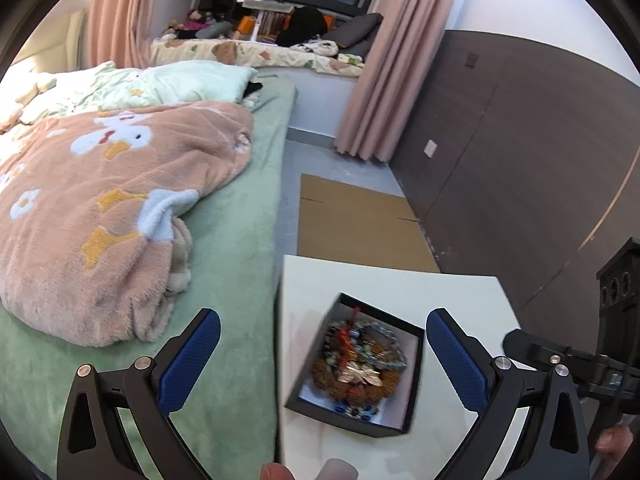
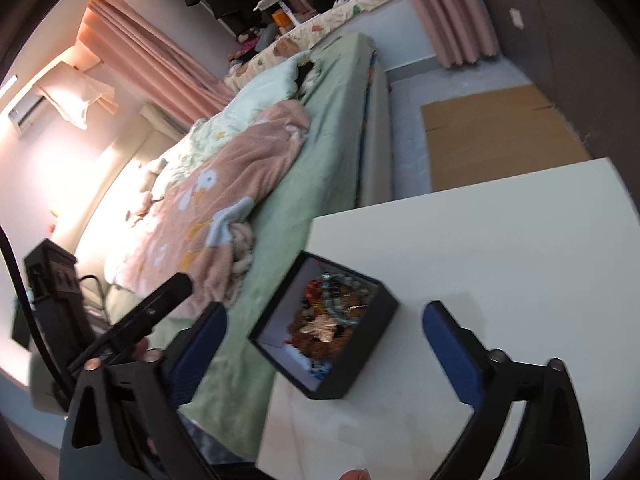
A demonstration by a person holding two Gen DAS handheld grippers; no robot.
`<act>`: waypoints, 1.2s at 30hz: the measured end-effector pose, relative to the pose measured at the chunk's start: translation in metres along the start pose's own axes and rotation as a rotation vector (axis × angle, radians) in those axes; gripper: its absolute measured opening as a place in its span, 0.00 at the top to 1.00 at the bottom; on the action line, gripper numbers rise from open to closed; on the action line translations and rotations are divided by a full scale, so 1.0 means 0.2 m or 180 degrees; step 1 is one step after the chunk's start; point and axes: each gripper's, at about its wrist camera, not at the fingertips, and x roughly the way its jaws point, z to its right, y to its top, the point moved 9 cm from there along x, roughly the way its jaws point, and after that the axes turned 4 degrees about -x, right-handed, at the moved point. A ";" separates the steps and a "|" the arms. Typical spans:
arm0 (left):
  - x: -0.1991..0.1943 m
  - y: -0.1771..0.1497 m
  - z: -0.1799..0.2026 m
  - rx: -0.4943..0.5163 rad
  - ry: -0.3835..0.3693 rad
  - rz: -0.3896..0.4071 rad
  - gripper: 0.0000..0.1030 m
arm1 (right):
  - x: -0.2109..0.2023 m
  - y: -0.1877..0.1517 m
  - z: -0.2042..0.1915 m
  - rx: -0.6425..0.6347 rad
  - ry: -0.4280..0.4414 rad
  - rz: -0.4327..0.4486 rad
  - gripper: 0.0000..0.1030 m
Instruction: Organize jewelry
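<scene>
My left tongs point(image 1: 323, 354) and right tongs point(image 2: 325, 334) both gape wide, holding nothing. The open black cardboard box point(image 1: 394, 424) of tangled beaded bracelets point(image 1: 360, 364) sits near the white desk's point(image 1: 460, 292) bedside edge. Beads look light, slippery, snag-prone; I'd pinch one strand.

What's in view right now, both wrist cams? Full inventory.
box: 1, black, open, on the table near the bed-side edge
jewelry: tangled pile, mixed colours, inside the box
table: 1, white, beside the bed
bed: 1, green sheet
blanket: 1, pink with floral print, on the bed
cardboard: 1 flat sheet, brown, on the floor
curtains: pink, by the window
left gripper: open, empty
right gripper: open, empty
</scene>
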 end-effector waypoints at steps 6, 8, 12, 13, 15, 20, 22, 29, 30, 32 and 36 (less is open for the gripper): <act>-0.04 -0.04 0.11 0.0183 -0.0021 0.0044 0.00 | -0.14 -0.04 0.06 -0.0021 -0.0158 0.0111 0.00; -0.05 -0.06 0.13 0.0193 -0.0045 0.0044 0.00 | -0.18 -0.04 0.07 -0.0051 -0.0202 0.0138 0.00; -0.09 -0.08 0.19 0.0278 -0.0026 0.0117 0.00 | -0.29 -0.08 0.12 -0.0030 -0.0299 0.0265 0.00; -0.10 -0.09 0.21 0.0312 -0.0024 0.0123 0.00 | -0.31 -0.09 0.13 -0.0026 -0.0321 0.0275 0.00; -0.10 -0.12 0.24 0.0384 -0.0040 0.0113 0.00 | -0.36 -0.11 0.15 -0.0028 -0.0331 0.0329 0.00; -0.12 -0.17 0.32 0.0525 -0.0069 0.0156 0.00 | -0.47 -0.15 0.21 0.0017 -0.0415 0.0508 0.00; -0.14 -0.18 0.34 0.0580 -0.0047 0.0204 0.00 | -0.50 -0.17 0.22 0.0019 -0.0473 0.0563 0.00; -0.18 -0.23 0.36 0.0615 -0.0023 0.0266 0.00 | -0.55 -0.18 0.23 -0.0168 -0.0728 0.0544 0.00; -0.19 -0.23 0.36 0.0634 -0.0009 0.0295 0.00 | -0.56 -0.18 0.23 -0.0202 -0.0762 0.0535 0.00; -0.21 -0.22 0.37 0.0663 0.0036 0.0389 0.00 | -0.58 -0.19 0.24 -0.0250 -0.0877 0.0538 0.00; -0.23 -0.21 0.38 0.0645 0.0032 0.0480 0.00 | -0.61 -0.20 0.24 -0.0177 -0.0739 0.0527 0.00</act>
